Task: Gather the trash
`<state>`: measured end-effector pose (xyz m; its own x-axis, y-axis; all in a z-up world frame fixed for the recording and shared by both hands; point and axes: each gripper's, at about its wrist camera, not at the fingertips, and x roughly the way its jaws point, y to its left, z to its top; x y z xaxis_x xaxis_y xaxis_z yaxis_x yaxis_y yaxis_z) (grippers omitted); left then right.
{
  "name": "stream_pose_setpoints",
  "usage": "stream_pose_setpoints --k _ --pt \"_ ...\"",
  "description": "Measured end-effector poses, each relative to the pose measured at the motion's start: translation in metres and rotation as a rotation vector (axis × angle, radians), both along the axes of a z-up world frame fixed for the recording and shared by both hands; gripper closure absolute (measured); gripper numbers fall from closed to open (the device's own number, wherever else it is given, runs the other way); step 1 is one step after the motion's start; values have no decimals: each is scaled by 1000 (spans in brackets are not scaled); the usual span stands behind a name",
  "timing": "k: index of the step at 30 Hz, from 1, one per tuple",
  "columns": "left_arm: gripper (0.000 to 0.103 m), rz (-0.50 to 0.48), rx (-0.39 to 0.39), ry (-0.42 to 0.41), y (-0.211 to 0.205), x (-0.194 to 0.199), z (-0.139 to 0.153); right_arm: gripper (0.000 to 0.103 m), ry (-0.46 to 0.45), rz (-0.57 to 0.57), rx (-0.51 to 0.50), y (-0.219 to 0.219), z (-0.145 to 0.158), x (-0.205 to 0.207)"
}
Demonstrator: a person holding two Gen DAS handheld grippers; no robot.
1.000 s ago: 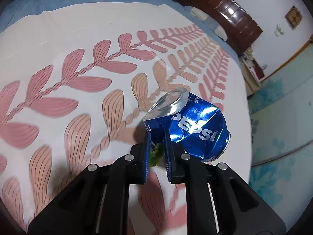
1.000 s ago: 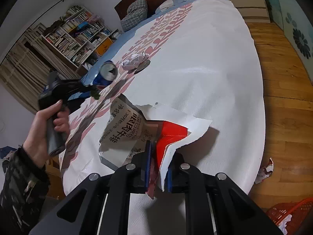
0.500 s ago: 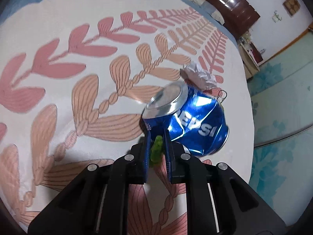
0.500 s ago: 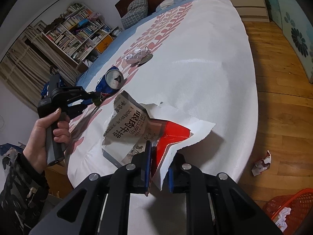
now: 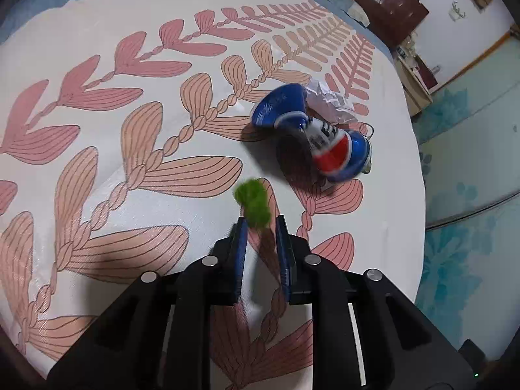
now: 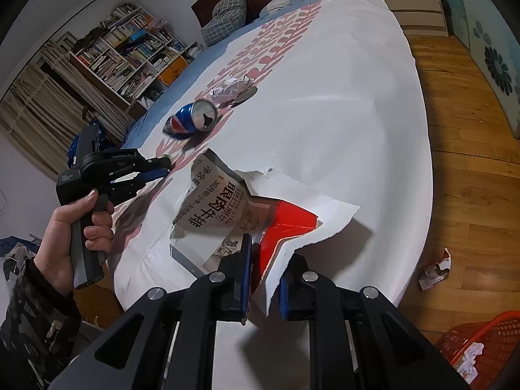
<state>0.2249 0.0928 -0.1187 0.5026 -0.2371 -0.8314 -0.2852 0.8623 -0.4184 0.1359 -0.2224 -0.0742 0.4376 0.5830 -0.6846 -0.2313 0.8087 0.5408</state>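
1. A bed [image 6: 341,104] fills both views, its white cover printed with pink and tan leaf sprays; wooden floor [image 6: 464,149] runs along its side.
2. A red basket [image 6: 481,341] with crumpled paper in it stands on the floor at the lower right of the right wrist view.
3. The right gripper [image 6: 265,279] is clamped on a torn carton [image 6: 227,214], white and red with printed characters, held above the bed's edge.
4. The left gripper [image 5: 260,227], gripped by a hand [image 6: 78,224], has just been closing; a blurred green scrap [image 5: 253,203] sits at its fingertips, apparently pinched, though the blur makes that uncertain.
5. A crushed blue cola can [image 5: 312,136] lies on the cover beyond the left gripper, apart from it.
6. Crumpled wrapper [image 5: 328,100] lies just behind the can.
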Motion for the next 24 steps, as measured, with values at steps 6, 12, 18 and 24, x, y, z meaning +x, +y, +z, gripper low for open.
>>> stream_pose_setpoints --k 6,12,18,24 --pt "102 29 -24 -47 -2 -19 14 87 -29 -1 11 -11 15 -9" --pt "94 26 35 -71 -11 -17 12 87 -53 -17 29 -34 25 -24" --pt "54 70 81 -72 0 13 0 87 -31 -25 24 -53 12 -35" --pt "54 19 118 -40 -4 39 -7 87 2 -27 24 -53 -2 -30"
